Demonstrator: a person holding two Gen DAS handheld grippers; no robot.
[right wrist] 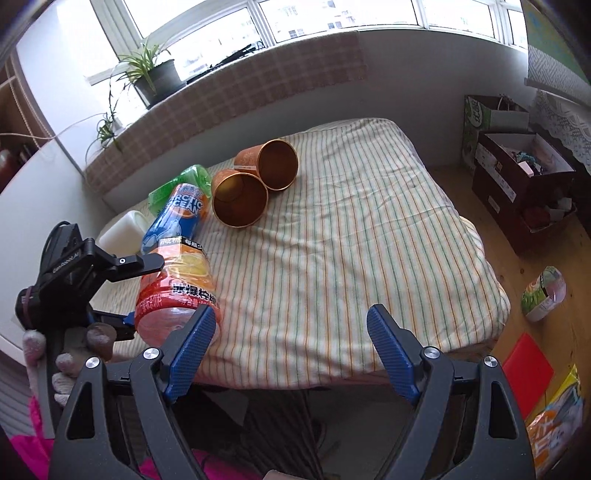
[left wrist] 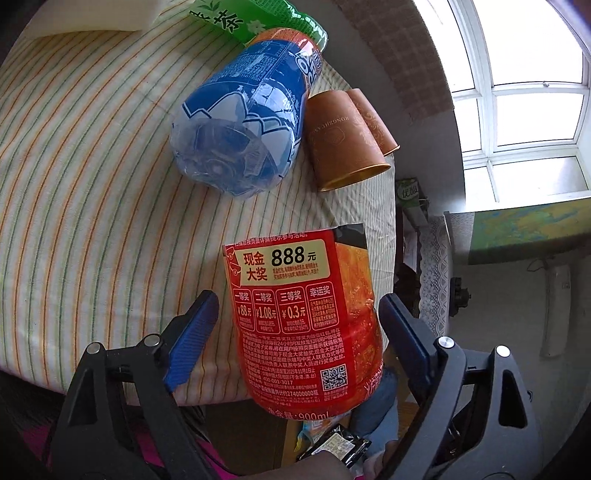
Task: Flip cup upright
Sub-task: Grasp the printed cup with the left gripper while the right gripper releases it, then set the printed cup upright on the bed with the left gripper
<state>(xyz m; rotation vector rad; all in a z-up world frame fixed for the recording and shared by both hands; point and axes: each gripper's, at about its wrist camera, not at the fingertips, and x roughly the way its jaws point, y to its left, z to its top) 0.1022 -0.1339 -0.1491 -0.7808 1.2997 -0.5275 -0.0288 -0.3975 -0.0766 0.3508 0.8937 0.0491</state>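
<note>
Two copper-brown paper cups lie on their sides, side by side, on the striped tablecloth. In the right wrist view the nearer cup [right wrist: 239, 201] and the farther cup [right wrist: 271, 163] show their open mouths. In the left wrist view the same cups [left wrist: 341, 142] lie at the table's right edge. My left gripper [left wrist: 299, 328] is open, its blue fingers on either side of a red-labelled bottle [left wrist: 306, 321], with a gap on the left. My right gripper [right wrist: 291, 347] is open and empty near the table's front edge.
A blue-labelled bottle [left wrist: 243, 125] lies beside the cups, with a green bottle [left wrist: 255, 18] behind it. A white block [right wrist: 122, 229] sits at the table's left. Boxes [right wrist: 517, 177] and packets lie on the floor to the right.
</note>
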